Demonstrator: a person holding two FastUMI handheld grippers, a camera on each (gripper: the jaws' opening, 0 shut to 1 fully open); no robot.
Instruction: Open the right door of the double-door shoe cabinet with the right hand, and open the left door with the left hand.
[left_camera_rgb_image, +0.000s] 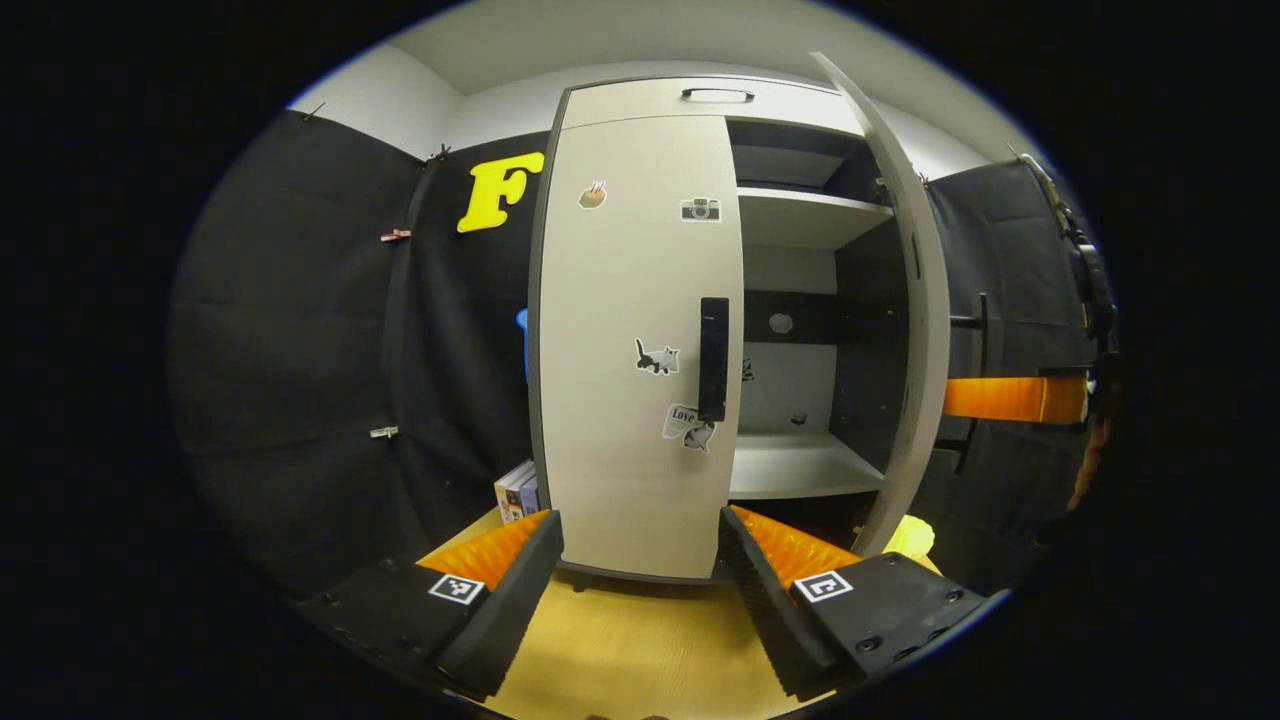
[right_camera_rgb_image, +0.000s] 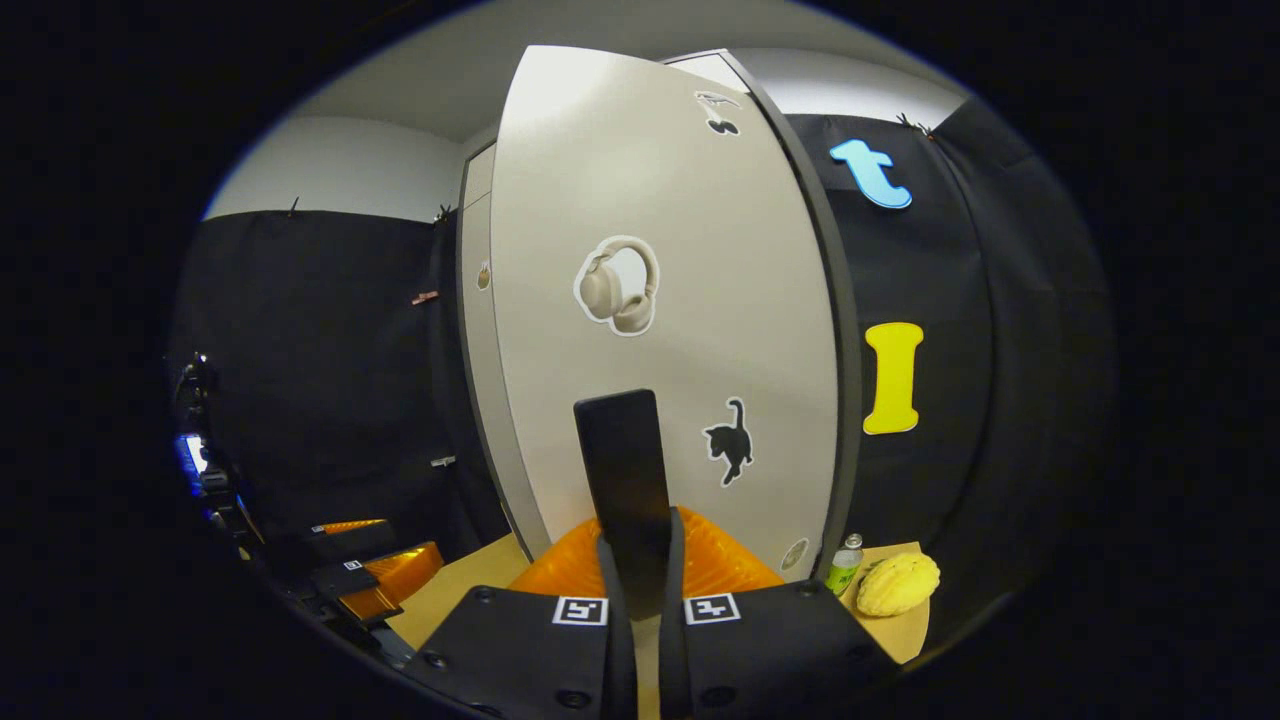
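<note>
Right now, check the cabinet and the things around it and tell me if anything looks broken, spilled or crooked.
Nothing stands out. The right door hangs open with the right tool shut on its handle, and the left door sits closed and straight. The shelves look level, and the bottle beside the cabinet stands upright.

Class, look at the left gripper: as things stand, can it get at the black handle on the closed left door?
Probably yes. The left gripper is open and faces the left door head-on, with its handle just above and between the fingers. Nothing stands between them, and the right door swings clear to the side.
</note>
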